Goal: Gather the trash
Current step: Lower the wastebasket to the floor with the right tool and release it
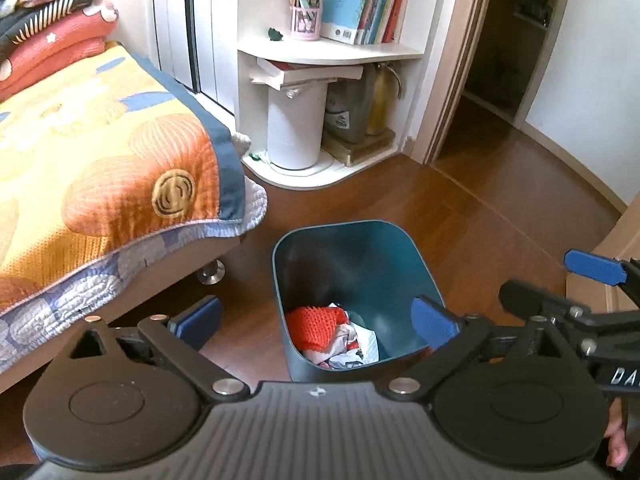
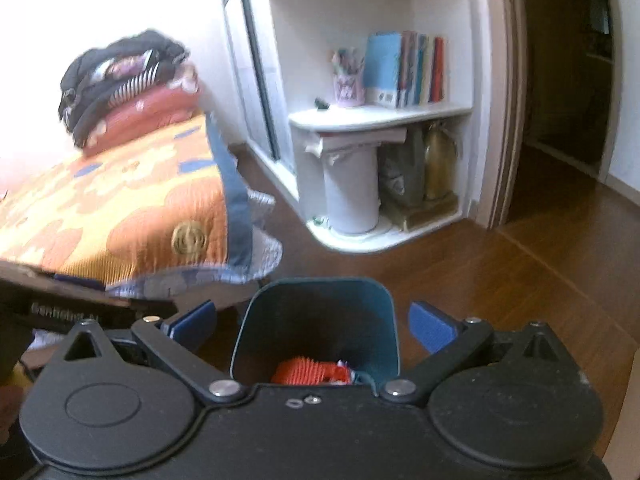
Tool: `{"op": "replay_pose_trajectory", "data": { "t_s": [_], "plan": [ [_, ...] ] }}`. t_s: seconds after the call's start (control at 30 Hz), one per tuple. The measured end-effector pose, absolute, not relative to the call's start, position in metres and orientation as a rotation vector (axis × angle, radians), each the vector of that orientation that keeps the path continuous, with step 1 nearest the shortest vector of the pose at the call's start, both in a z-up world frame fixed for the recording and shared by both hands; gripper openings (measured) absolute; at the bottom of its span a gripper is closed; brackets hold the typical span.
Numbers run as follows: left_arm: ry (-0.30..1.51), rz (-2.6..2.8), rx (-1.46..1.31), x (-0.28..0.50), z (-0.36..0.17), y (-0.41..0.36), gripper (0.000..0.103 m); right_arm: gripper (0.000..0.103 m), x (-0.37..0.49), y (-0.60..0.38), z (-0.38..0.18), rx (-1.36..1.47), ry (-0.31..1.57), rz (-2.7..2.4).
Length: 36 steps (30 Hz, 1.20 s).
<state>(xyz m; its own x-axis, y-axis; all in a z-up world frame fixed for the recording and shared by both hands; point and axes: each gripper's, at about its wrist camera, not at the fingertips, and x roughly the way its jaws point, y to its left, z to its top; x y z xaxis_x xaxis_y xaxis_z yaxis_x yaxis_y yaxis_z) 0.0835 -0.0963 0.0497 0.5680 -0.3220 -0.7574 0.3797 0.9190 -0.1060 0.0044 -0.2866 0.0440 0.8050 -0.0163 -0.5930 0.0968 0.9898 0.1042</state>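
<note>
A teal trash bin (image 1: 400, 236) stands on the wooden floor beside the bed. Inside lie an orange-red mesh piece (image 1: 316, 326) and crumpled white wrappers (image 1: 366, 346). My left gripper (image 1: 316, 316) hangs above the bin's near side, open, with nothing between its blue pads. At the right edge of that view my right gripper (image 1: 554, 280) is also open and empty. In the right wrist view the bin (image 2: 384, 304) sits straight ahead with the orange mesh (image 2: 304, 370) showing inside. The right gripper (image 2: 314, 322) stands open over it, holding nothing.
A bed with an orange flowered quilt (image 1: 100, 152) and a stack of folded blankets (image 1: 52, 32) fills the left. A white corner shelf (image 1: 332, 52) holds books, a pen cup, a white cylinder (image 1: 294, 124) and bottles. A doorway (image 1: 508, 52) opens at right.
</note>
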Motion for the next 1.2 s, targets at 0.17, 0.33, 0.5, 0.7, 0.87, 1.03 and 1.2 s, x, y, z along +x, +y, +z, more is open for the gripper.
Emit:
{"op": "replay_pose_trajectory", "data": {
  "t_s": [0.17,0.33,0.5,0.7,0.87,1.03,1.2],
  "plan": [
    [0.868,-0.401,0.062,0.078,0.052,-0.094,0.102,0.103,-0.005,-0.285,0.042,0.15,0.568,-0.088],
    [0.856,-0.386,0.076,0.073,0.052,-0.095,0.102,0.103,-0.008,-0.286,0.04,0.193,0.573,-0.084],
    [0.844,-0.367,0.102,0.07,0.053,-0.094,0.102,0.103,-0.006,-0.286,0.038,0.226,0.567,-0.087],
    [0.857,-0.344,0.076,0.071,0.05,-0.083,0.102,0.103,-0.003,-0.285,0.033,0.241,0.592,-0.134],
    [0.84,-0.325,0.072,0.067,0.047,-0.074,0.102,0.103,-0.002,-0.268,0.03,0.179,0.618,-0.099],
    [0.818,-0.31,0.055,0.065,0.047,-0.066,0.102,0.103,0.001,-0.259,0.03,0.158,0.628,-0.109],
    [0.824,-0.321,0.046,0.066,0.044,-0.061,0.102,0.103,0.001,-0.257,0.029,0.147,0.636,-0.127]
  ]
}}
